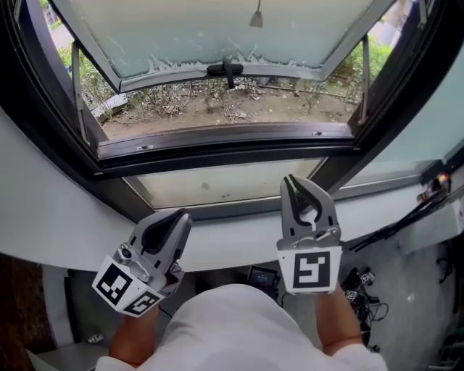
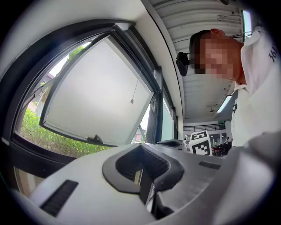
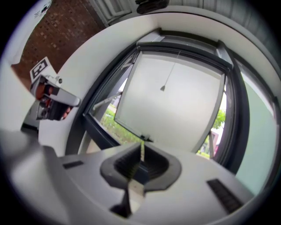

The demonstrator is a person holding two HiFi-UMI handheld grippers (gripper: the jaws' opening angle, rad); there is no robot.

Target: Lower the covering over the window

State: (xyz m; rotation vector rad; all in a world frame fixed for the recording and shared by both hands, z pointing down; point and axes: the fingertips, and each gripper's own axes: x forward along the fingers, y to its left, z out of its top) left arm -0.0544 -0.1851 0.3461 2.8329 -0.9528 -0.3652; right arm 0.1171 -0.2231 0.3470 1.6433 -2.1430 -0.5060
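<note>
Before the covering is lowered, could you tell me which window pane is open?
The big upper pane, swung outward at its bottom edge, which carries a black handle. The narrow pane below it and the right pane sit closed in their frames.

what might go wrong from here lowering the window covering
The pull is small and hangs free on a thin cord, while the left gripper and right gripper sit low with jaws shut, so a grab may miss it or set it swinging. The sash is tilted open outward; overreaching past the pull might bump its handle.
</note>
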